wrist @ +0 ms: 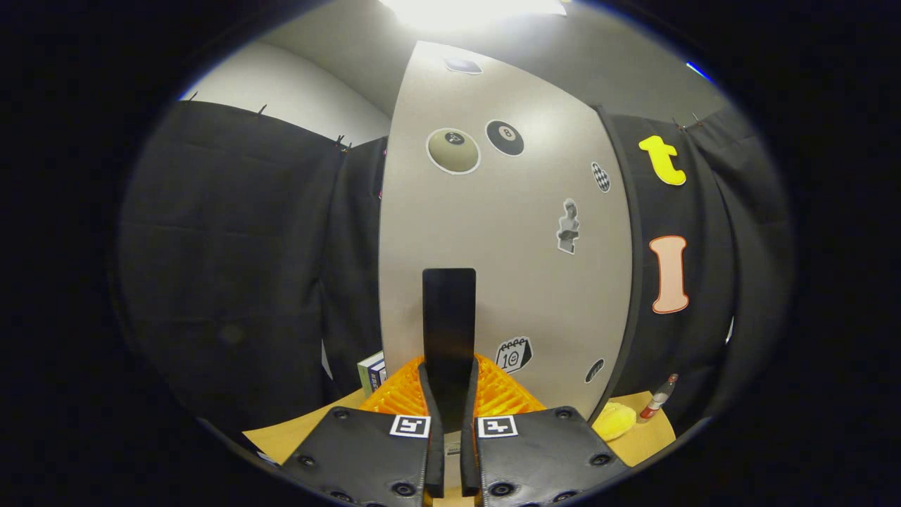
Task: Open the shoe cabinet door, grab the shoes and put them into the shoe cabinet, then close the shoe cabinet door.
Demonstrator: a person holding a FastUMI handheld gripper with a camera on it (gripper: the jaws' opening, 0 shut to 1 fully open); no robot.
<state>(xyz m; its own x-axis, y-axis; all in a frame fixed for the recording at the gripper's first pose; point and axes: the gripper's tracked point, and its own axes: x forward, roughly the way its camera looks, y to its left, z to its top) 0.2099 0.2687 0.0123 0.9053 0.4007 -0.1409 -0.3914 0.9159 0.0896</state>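
Gripper (449,394) clenched on the black handle (449,317) just ahead, set to swing the cabinet door (507,232).

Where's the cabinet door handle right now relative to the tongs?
In the gripper view, the black door handle stands upright on the grey cabinet door, rising from between the nearly closed tongs, beside the calendar sticker.

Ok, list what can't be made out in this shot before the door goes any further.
- Cabinet inside: hidden behind the grey door in the gripper view.
- Shoes: cannot be told.
- What the tongs pinch: they are nearly closed around the black handle, but contact on both fingers cannot be confirmed.
- Orange ribbed thing: partly covered by the tongs.
- Small bottle and yellow thing: too small to identify.
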